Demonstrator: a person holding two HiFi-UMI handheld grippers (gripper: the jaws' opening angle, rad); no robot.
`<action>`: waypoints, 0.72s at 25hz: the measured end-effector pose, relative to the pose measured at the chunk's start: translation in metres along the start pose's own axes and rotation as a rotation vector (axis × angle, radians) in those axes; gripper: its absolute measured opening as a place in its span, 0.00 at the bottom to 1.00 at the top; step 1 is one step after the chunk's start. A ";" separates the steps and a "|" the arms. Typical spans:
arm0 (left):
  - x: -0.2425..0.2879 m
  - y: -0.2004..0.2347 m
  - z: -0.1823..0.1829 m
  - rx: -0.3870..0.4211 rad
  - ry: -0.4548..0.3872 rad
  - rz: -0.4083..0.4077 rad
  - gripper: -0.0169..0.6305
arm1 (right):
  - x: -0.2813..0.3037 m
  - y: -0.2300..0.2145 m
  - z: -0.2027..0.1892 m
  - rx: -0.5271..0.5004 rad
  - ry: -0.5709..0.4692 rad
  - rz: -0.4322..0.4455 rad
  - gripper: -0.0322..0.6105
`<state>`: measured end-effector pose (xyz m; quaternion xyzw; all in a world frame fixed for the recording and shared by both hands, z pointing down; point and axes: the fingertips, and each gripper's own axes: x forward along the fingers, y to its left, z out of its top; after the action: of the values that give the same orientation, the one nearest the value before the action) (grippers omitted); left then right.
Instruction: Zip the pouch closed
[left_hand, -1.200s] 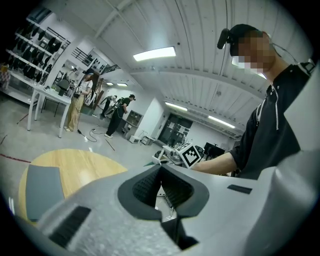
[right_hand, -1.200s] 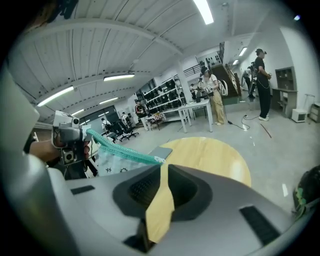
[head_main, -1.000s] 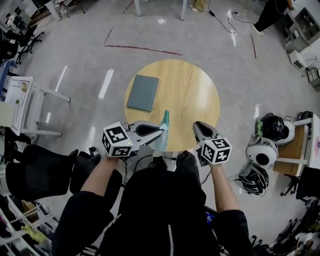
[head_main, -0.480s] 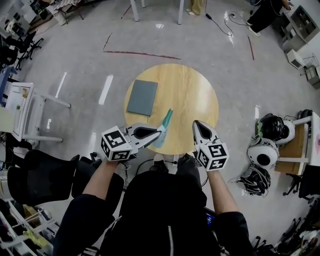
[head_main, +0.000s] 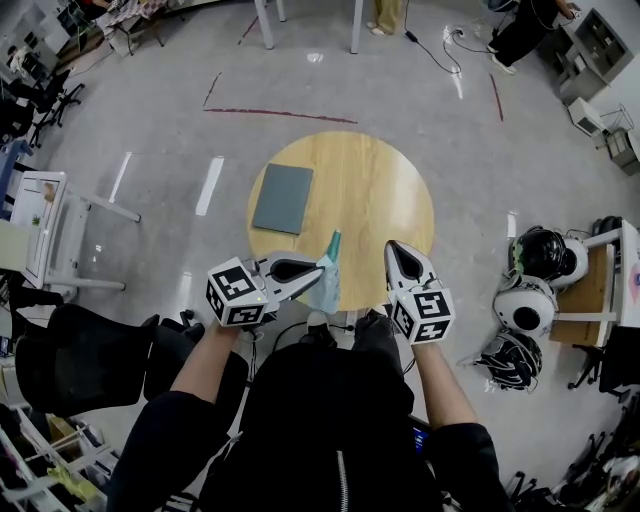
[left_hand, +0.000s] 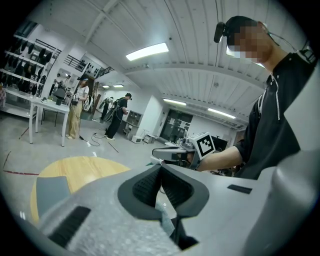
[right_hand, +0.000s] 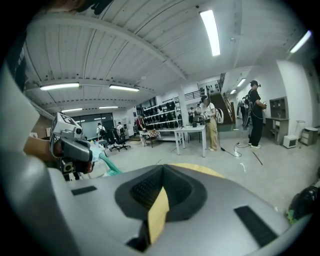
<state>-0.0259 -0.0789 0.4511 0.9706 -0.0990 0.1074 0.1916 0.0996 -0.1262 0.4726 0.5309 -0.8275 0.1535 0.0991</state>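
Left gripper (head_main: 320, 267) is seen clamped on the teal pouch (head_main: 331, 250), which is held up over the near edge of the round table (head_main: 380, 180). In the left gripper view only a pale sliver of the pouch is shown behind the pressed pads. In the head view its lower part is covered by the jaws. The zipper and its slider cannot be made out in any view. The right gripper (head_main: 392, 248) is held with its jaws together on nothing, near the pouch but apart from it. A yellowish strip (right_hand: 159, 210) is seen at its closed pads; what it is cannot be told. A grey flat pad (head_main: 284, 198) is laid on the table's left part. Compared with a second ago, the pouch is kept in the same grip at the same edge, and the right gripper is no nearer to it.
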 end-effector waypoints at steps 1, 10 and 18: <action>0.000 -0.001 0.000 0.002 0.000 -0.001 0.04 | -0.001 0.000 0.001 -0.002 -0.002 -0.002 0.05; 0.004 -0.005 0.001 0.006 -0.011 -0.004 0.04 | -0.009 -0.001 -0.001 -0.016 -0.009 -0.016 0.05; 0.000 -0.003 0.003 0.012 -0.010 0.006 0.04 | -0.012 -0.001 0.002 -0.021 -0.020 -0.029 0.05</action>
<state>-0.0251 -0.0772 0.4472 0.9719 -0.1022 0.1036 0.1848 0.1056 -0.1165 0.4670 0.5431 -0.8224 0.1381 0.0986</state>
